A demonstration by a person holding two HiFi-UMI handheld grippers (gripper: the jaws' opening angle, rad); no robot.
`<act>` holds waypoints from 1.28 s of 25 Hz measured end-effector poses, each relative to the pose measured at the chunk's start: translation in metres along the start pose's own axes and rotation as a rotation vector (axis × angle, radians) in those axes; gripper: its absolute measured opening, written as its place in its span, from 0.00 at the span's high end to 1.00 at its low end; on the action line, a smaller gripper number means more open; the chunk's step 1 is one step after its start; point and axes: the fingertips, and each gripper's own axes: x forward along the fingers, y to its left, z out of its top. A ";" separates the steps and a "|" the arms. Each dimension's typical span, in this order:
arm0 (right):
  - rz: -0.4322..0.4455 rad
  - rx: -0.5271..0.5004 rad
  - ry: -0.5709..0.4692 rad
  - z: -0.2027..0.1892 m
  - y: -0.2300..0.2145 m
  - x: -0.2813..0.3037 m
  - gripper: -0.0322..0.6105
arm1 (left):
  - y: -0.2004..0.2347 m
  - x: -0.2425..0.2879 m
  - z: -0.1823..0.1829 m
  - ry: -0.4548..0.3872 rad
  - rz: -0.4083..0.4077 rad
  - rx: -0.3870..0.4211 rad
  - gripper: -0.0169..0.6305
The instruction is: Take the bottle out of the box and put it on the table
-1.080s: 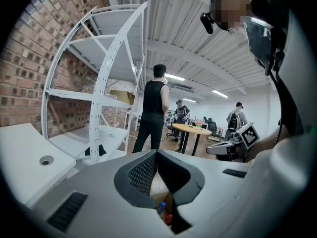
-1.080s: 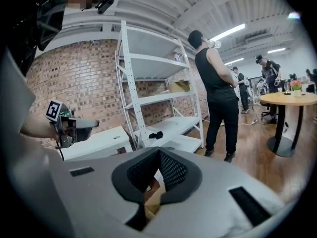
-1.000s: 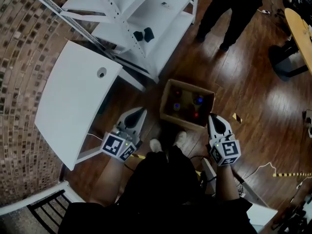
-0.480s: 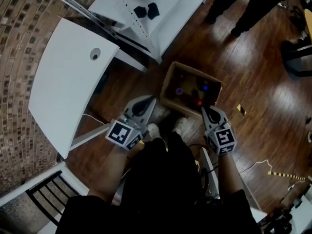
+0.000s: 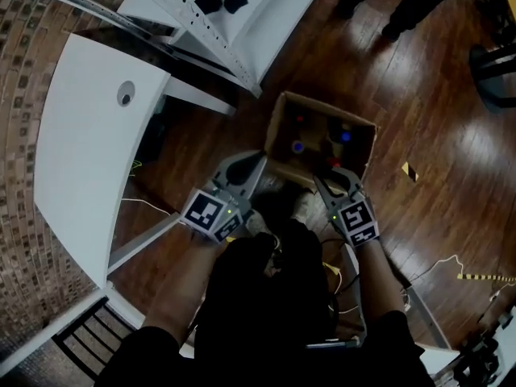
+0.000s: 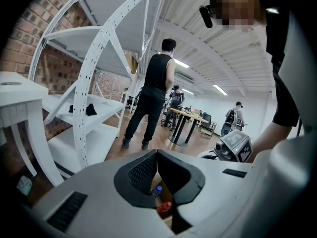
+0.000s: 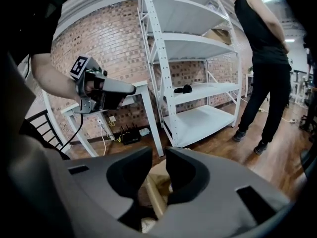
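A blue-capped bottle (image 5: 298,146) and a red-capped bottle (image 6: 166,207) stood inside the cardboard box (image 5: 326,110) on the wooden floor (image 5: 451,168), right of the white worktop (image 5: 81,135). The left gripper (image 5: 256,158) hung at the box's near left corner, jaws pressed together and empty. The right gripper (image 5: 322,176) was at the near rim; its jaws had just been opening, slightly spread, with nothing between them.

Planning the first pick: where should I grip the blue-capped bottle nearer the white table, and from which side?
Grip the blue-capped bottle just below its cap, coming straight down: it appears to stand upright, and the walls of the cardboard box and neighbouring bottles shut off its sides.
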 end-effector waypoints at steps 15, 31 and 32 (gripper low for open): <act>0.069 -0.214 0.015 -0.163 -0.066 0.199 0.58 | 0.107 0.091 -0.231 -0.155 -0.134 0.199 0.97; 0.168 -0.353 0.451 -0.308 -0.076 0.284 0.44 | 0.134 0.074 -0.286 -0.175 -0.131 0.208 0.97; 0.176 -0.341 0.460 -0.315 -0.077 0.289 0.36 | 0.138 0.071 -0.288 -0.175 -0.123 0.203 0.97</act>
